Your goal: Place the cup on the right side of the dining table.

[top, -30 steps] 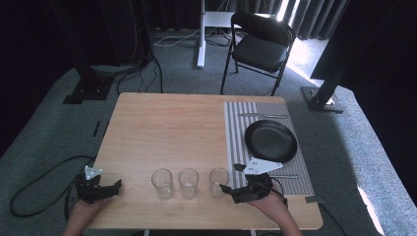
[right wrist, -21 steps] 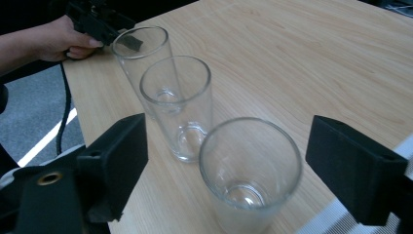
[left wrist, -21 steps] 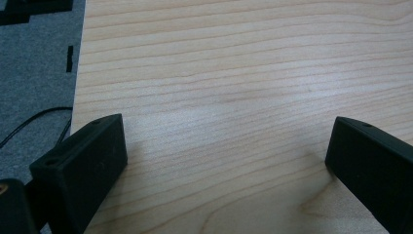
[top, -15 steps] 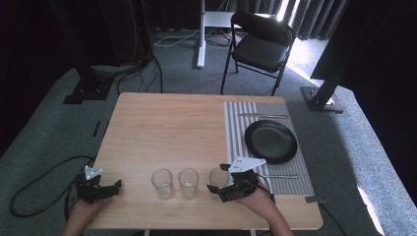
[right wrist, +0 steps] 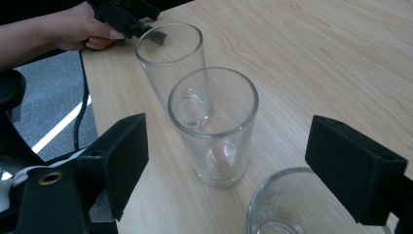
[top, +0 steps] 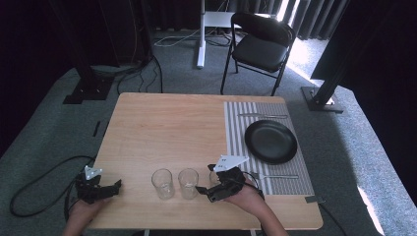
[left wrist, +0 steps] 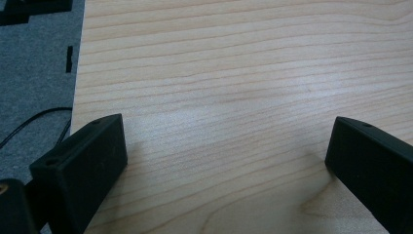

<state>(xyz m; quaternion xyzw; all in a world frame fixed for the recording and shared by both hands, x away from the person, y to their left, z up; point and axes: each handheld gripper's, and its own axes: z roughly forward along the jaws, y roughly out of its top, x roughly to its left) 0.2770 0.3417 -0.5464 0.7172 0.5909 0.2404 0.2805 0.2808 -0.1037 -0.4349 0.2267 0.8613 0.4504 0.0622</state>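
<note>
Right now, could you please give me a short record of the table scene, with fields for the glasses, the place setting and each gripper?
Glasses: three clear empty glasses in a row near the front edge, left glass, middle glass, right glass
Place setting: black plate on striped placemat
Left gripper: open, over bare wooden table
Right gripper: open, at the right glass

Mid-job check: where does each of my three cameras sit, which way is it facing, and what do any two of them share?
High view: above the person's side, looking forward and down on the table; both forearms enter below.
Left gripper view: rides the left gripper, open jaws over bare wood.
Right gripper view: rides the right gripper, open jaws facing three glasses.
Shared: middle glass, high and right gripper views.
</note>
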